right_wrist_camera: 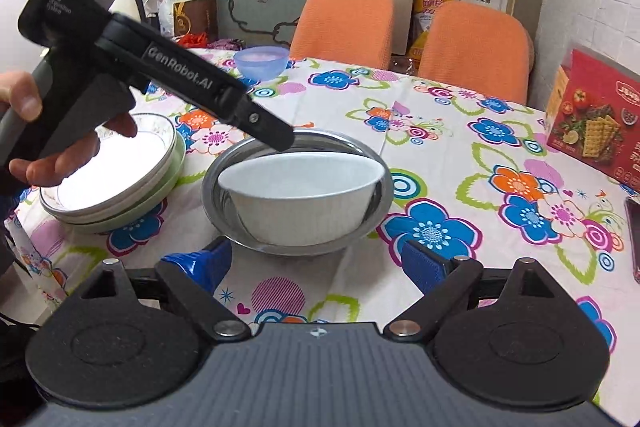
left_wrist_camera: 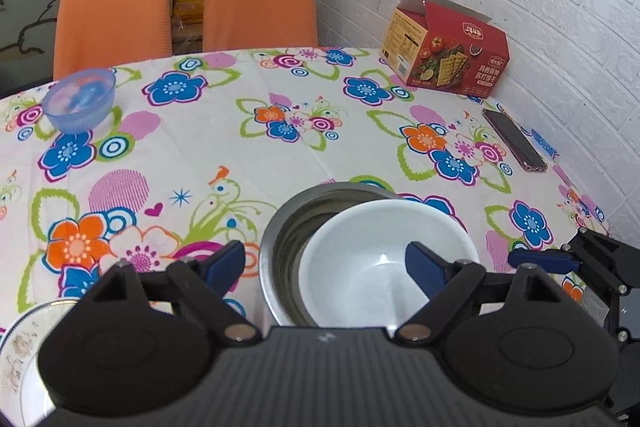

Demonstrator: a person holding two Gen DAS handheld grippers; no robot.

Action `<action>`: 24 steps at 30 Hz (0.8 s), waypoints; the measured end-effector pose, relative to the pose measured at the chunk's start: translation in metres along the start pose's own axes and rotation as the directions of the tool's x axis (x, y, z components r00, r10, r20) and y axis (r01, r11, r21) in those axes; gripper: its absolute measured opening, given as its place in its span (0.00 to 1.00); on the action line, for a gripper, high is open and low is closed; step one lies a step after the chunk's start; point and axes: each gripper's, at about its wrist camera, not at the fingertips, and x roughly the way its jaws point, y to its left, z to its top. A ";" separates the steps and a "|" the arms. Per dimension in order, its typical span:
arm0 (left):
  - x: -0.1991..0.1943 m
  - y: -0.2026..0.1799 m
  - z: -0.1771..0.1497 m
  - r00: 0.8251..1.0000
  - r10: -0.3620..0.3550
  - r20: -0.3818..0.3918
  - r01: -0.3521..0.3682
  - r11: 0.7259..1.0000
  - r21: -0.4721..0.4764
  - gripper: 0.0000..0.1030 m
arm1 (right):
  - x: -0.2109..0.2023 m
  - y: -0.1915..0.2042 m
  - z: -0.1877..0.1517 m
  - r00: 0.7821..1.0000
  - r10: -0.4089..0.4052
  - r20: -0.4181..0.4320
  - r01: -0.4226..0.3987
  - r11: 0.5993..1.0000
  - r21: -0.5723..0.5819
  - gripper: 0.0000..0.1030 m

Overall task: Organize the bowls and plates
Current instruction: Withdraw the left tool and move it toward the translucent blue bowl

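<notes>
One white bowl (right_wrist_camera: 300,195) sits tilted inside one steel bowl (right_wrist_camera: 224,167), the landmark here. Left of it in the right wrist view stands a stack of plates (right_wrist_camera: 120,183), at least two. One blue bowl (right_wrist_camera: 261,62) lies far beyond it, near two orange chairs (right_wrist_camera: 344,23). The left gripper (left_wrist_camera: 324,263) and the right gripper (right_wrist_camera: 316,265) both gape wide, holding nothing.

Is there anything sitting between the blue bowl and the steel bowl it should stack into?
Nothing visible: only bare tablecloth lies between the blue bowl and the steel bowl. The white bowl already sits inside that steel bowl.
</notes>
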 end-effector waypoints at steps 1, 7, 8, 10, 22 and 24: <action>-0.002 0.000 -0.001 1.000 0.000 0.003 0.000 1.000 0.002 0.85 | -0.004 -0.002 0.000 1.000 -0.013 0.012 0.012 1.000 0.011 0.77; -0.004 0.000 -0.004 1.000 -0.004 0.011 0.004 1.000 0.001 0.85 | 0.005 -0.018 0.001 0.997 -0.072 -0.012 0.072 0.996 0.045 0.77; -0.004 0.000 -0.004 1.000 -0.003 0.011 0.003 1.000 0.005 0.85 | 0.011 -0.020 0.001 0.997 -0.071 -0.016 0.072 0.996 0.055 0.77; -0.005 0.000 -0.004 1.000 0.004 0.012 -0.004 1.000 0.009 0.85 | 0.023 -0.024 0.000 0.998 -0.061 -0.033 0.064 0.995 0.078 0.77; -0.001 0.006 -0.008 1.000 0.014 -0.006 -0.014 1.000 0.002 0.85 | 0.038 -0.028 -0.007 1.000 0.009 -0.029 -0.004 0.986 0.164 0.77; 0.001 0.007 -0.008 1.000 0.013 -0.013 -0.013 1.000 -0.006 0.85 | 0.042 -0.028 -0.007 0.999 0.025 -0.035 -0.018 0.983 0.181 0.77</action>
